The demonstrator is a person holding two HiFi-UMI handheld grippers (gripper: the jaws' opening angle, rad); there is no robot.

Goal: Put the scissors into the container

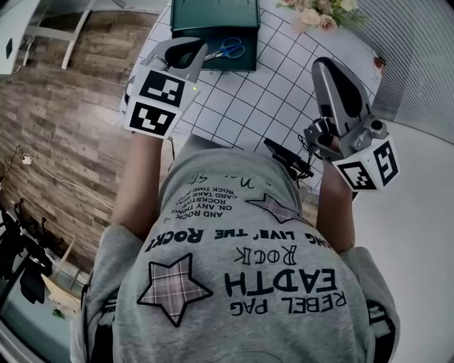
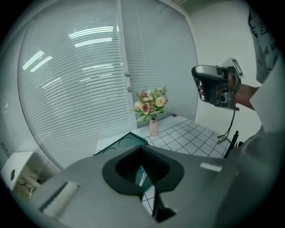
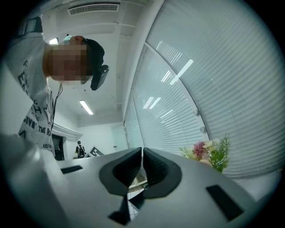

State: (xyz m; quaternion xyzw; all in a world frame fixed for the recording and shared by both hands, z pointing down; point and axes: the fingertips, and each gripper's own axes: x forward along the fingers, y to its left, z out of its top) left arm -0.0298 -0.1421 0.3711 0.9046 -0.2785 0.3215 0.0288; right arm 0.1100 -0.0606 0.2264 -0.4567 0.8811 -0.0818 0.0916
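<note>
White grid table (image 1: 269, 99), green container (image 1: 206, 18); wood floor (image 1: 71, 106); blinds (image 2: 67, 89).

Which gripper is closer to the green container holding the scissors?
The left gripper: it hovers at the near edge of the container, while the right gripper is well aside.

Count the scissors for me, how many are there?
1. The blue-handled scissors lie in the green container at the table's far edge. More may be hidden.
</note>
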